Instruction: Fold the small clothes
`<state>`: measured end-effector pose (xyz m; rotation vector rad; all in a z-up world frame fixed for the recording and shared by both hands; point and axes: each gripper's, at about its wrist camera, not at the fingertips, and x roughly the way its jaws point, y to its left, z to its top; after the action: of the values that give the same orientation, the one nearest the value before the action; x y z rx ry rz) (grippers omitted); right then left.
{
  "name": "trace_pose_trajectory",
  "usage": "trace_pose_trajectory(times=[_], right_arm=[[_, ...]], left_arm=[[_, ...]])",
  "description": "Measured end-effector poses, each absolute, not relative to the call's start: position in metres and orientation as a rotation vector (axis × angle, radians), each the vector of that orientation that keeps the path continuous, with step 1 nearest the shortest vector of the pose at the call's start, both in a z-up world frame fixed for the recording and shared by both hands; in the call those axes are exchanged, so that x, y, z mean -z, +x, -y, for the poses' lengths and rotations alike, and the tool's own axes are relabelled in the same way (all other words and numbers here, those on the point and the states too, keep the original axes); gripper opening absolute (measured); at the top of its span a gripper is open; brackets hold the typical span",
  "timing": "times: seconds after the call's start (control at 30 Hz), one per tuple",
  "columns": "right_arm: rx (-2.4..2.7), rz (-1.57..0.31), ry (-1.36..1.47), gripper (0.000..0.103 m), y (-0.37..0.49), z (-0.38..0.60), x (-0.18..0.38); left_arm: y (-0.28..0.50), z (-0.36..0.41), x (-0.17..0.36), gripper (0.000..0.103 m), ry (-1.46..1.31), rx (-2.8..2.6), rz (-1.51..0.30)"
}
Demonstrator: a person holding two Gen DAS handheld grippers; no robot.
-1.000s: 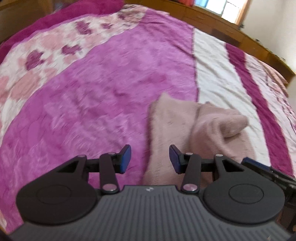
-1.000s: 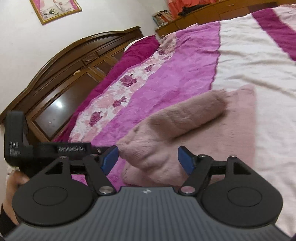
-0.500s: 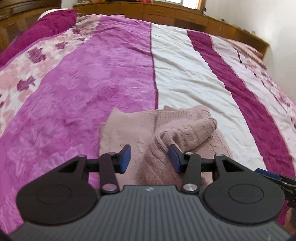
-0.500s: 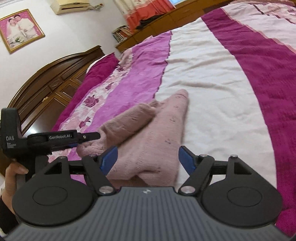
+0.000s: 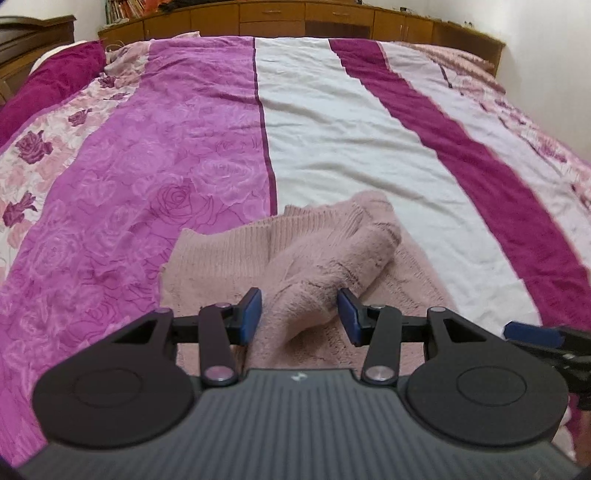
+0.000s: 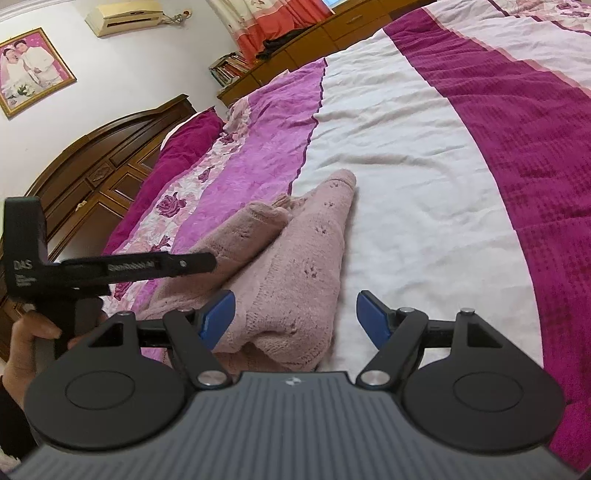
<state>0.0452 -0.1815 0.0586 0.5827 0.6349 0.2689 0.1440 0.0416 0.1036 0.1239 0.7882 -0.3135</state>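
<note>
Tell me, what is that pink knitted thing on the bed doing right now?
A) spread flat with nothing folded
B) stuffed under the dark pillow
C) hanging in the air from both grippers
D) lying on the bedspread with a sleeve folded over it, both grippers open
D: the pink sweater lies on the bedspread with its sleeve laid across it, and the left gripper and right gripper both stand open, clamping nothing.

The sweater (image 5: 236, 254) lies on the bed (image 5: 351, 122), near its front edge, one sleeve (image 5: 332, 266) lying across its body. The left gripper (image 5: 299, 317) is before it, the right gripper (image 6: 295, 317) just to the right. Behind the bed runs a cabinet (image 5: 295, 18); the headboard (image 6: 92, 173) stands at left
</note>
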Motion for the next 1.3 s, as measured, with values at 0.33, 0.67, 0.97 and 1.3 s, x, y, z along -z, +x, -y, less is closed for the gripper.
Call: trace_pose_trajectory(times=[0.33, 0.67, 0.97, 1.3], right_arm=[[-0.246, -0.644, 0.605, 0.079, 0.047, 0.183, -0.053], [-0.231, -0.651, 0.609, 0.079, 0.048, 0.182, -0.049], [-0.236, -0.668, 0.602, 0.078, 0.052, 0.178, -0.043], [-0.254, -0.685, 0.575, 0.079, 0.056, 0.169, -0.039]], left_arm=[[0.141, -0.038, -0.088, 0.048, 0.176, 0.292, -0.770], [0.145, -0.071, -0.095, 0.016, 0.010, 0.204, -0.698], [0.163, -0.135, -0.063, 0.016, -0.208, 0.018, -0.781], [0.164, -0.133, -0.066, 0.024, -0.247, 0.076, -0.787]])
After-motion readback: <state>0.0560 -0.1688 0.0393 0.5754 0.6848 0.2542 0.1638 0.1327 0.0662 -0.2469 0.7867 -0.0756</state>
